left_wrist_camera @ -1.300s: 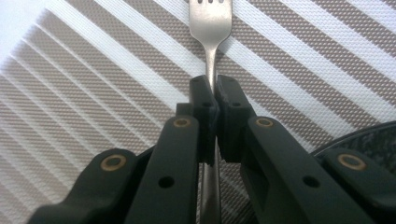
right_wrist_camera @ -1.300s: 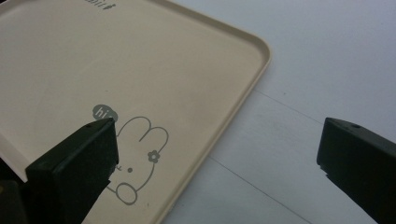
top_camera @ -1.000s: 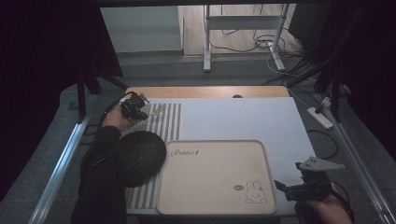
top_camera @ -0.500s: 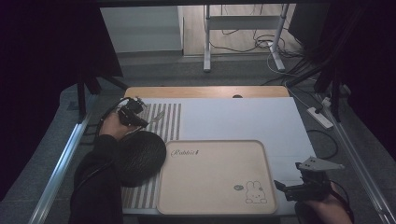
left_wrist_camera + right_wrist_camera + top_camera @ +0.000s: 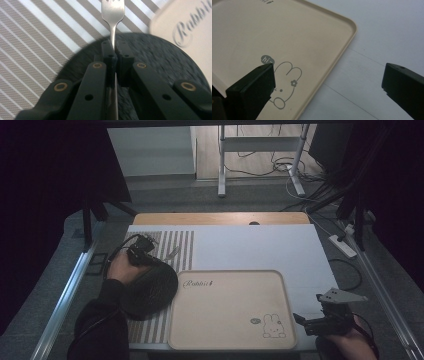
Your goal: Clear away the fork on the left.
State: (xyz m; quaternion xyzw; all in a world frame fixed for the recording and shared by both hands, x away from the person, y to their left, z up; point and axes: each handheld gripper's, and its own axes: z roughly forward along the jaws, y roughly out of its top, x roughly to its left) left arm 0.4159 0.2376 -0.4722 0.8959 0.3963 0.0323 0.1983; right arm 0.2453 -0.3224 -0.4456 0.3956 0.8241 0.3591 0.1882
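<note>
The left gripper [image 5: 113, 53] has its 2 black jaws clamped tight on the handle of a metal fork [image 5: 113, 15] — the handle runs straight up between the pads, and the tines point away from the gripper, out over the striped placemat [image 5: 37, 37]. Right below the jaws lies a dark round plate [image 5: 160, 65], which rests on that placemat near the table's left edge and just beside the left rim of the beige tray [image 5: 232, 310]. From above, the left gripper [image 5: 142, 252] sits at the plate's [image 5: 150, 290] far edge, with the fork [image 5: 171, 253] jutting out over the stripes.

The right gripper [image 5: 312, 320] hovers at the table's near right corner, jaws wide apart and nothing between them — one over the tray's [image 5: 287, 32] rabbit drawing, the other over the white table surface [image 5: 374, 37].
</note>
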